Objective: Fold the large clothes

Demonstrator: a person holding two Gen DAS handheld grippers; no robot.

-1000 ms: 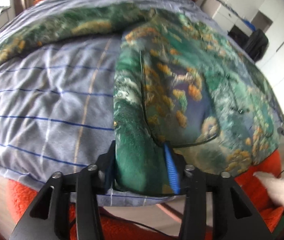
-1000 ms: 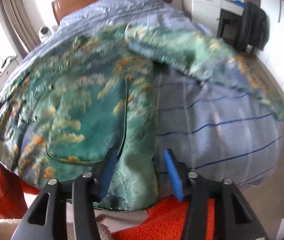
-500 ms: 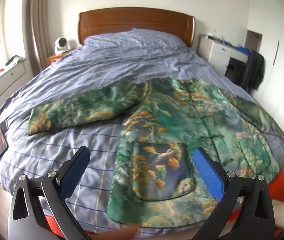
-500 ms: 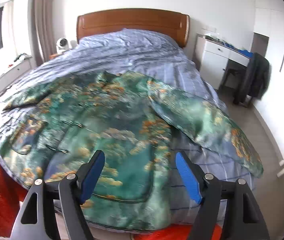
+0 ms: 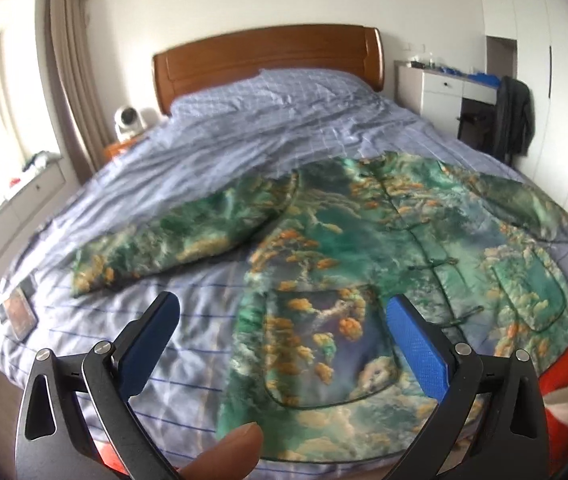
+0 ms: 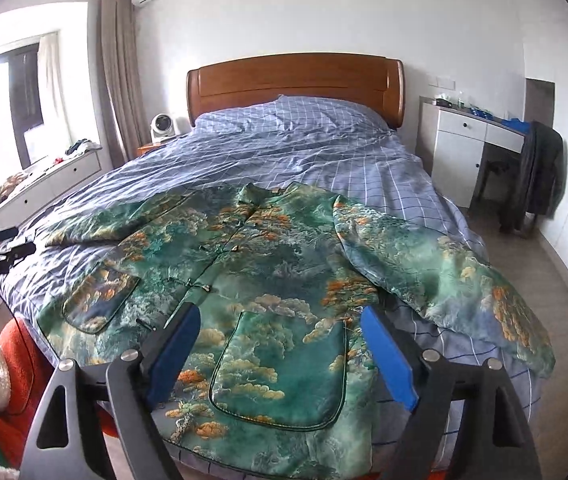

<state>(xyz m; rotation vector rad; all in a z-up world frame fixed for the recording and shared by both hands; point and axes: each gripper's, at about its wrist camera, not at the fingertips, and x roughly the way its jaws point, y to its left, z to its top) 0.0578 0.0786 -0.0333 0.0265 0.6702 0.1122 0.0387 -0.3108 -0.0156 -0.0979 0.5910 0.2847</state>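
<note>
A green jacket with orange and blue landscape print lies flat, front up, on the foot of the bed, sleeves spread to both sides; it also shows in the right wrist view. My left gripper is open and empty, held back above the jacket's left pocket and hem. My right gripper is open and empty above the right pocket. The left gripper also shows at the far left of the right wrist view.
The bed has a blue checked cover and a wooden headboard. A white desk and a chair with a dark coat stand to the right. A small fan and a low white cabinet are to the left.
Both grippers have let go of the jacket's hem, opened wide and drawn back and up from the bed. The jacket now lies spread flat.
</note>
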